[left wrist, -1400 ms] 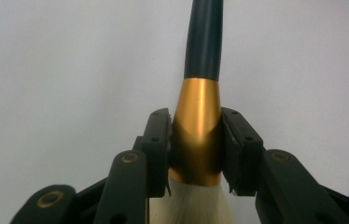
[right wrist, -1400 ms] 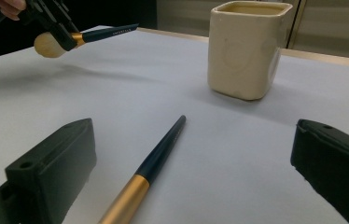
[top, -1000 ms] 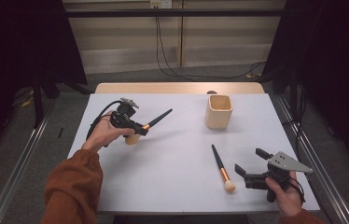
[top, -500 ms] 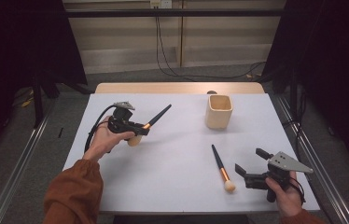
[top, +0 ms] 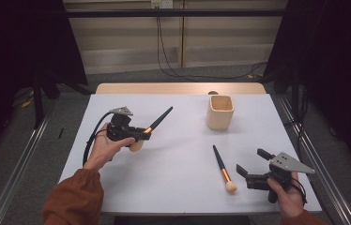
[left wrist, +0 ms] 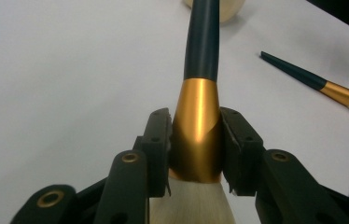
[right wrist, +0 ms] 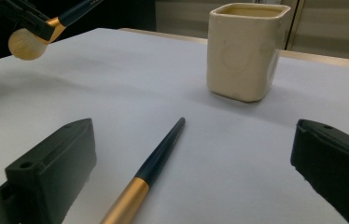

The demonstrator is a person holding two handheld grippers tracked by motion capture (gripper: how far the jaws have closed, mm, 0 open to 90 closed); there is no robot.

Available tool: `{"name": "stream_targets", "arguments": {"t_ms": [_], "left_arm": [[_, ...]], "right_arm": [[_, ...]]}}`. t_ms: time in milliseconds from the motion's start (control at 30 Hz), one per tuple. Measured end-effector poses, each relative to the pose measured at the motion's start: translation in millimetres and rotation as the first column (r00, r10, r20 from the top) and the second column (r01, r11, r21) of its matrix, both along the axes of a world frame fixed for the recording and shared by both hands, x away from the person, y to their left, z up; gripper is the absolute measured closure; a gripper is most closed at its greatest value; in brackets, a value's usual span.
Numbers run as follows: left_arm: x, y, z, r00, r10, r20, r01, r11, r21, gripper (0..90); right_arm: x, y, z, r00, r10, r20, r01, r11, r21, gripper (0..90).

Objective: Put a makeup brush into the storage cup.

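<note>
My left gripper is shut on the gold ferrule of a large makeup brush, held above the white table with its dark handle slanting up to the right. In the left gripper view the jaws clamp the large brush's ferrule, with pale bristles below. A second, slimmer brush lies flat on the table, its bristle tip toward the near edge. My right gripper stands open just right of that brush; in its own view the slim brush runs between the spread jaws.
A cream square cup stands upright toward the back right of the table, also seen as the cup beyond the lying brush. Metal rails run along both sides of the table.
My left gripper has carried the large brush a little farther from the near edge and to the right. The right gripper and the lying brush have not moved.
</note>
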State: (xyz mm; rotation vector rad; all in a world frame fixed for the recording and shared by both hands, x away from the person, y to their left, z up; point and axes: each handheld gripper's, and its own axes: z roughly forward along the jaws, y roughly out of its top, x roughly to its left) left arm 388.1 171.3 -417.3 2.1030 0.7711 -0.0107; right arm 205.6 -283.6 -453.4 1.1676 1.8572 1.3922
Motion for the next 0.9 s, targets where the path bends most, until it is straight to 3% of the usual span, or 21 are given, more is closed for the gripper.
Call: {"name": "stream_targets", "arguments": {"t_ms": [200, 500, 900], "left_arm": [[-11.1, -1.2, 3.4, 0.9997, -0.013, 0.023, 0.013, 0.9994, -0.031, 65.7], [-32.4, -3.6, 8.4, 0.9972, -0.061, 0.044, 0.063, 0.9973, -0.039, 65.8], [-50.3, -7.8, 8.4, 0.9940, -0.107, 0.023, 0.108, 0.9915, -0.072, 65.9]], "right_arm": [[0.5, -0.1, -0.1, 1.0000, -0.008, -0.002, 0.008, 1.000, 0.002, 0.1], [0.2, 0.4, 0.2, 1.0000, -0.002, 0.001, 0.002, 1.000, 0.004, 0.1], [-0.2, -0.8, 0.6, 1.0000, -0.007, 0.002, 0.007, 1.000, 0.014, 0.1]]}}
